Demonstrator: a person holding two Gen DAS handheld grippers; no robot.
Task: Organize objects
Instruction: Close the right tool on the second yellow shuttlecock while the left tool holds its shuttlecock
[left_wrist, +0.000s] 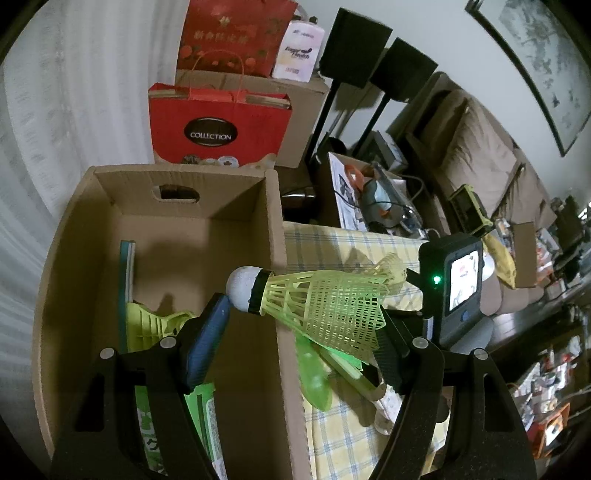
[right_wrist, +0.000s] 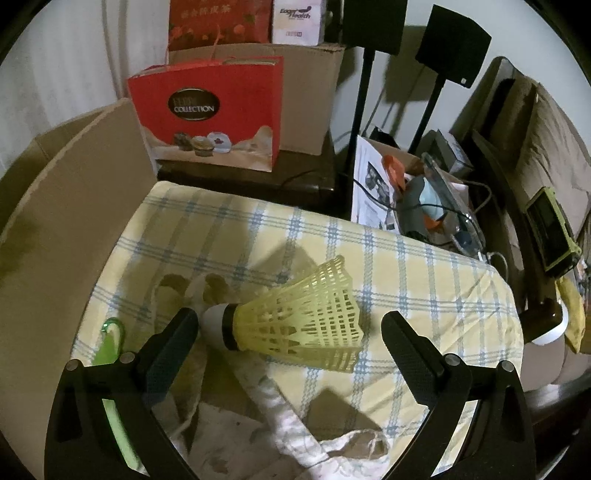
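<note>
Right now your left tongs (left_wrist: 304, 314) are clamped on a green shuttlecock (left_wrist: 317, 306), one pad against its white cork tip and the other against the flared end of the mesh skirt, so it lies sideways between the fingers. You are holding it above the right wall of the open cardboard box (left_wrist: 275, 229), with the cork end out over the box's inside and the skirt out over the checked cloth (left_wrist: 332, 243). Inside the box you can see a green plastic clip (left_wrist: 151, 321) leaning near a flat green-edged thing that stands against the left wall, and a green printed packet (left_wrist: 199, 424) lower down. Your right tongs (right_wrist: 290, 325) stand wide apart around a pale yellow shuttlecock (right_wrist: 295, 325) that lies on its side on the checked cloth; the left pad is just at the cork tip, while the right pad is clear of the skirt, so nothing is gripped there. Beside it on the cloth lies a crumpled white cloth bag (right_wrist: 280, 417) and, by the box wall, another green clip (right_wrist: 109, 343). Behind the cloth stand a red paper bag (right_wrist: 210, 114) and two black stands (right_wrist: 373, 22).
</note>
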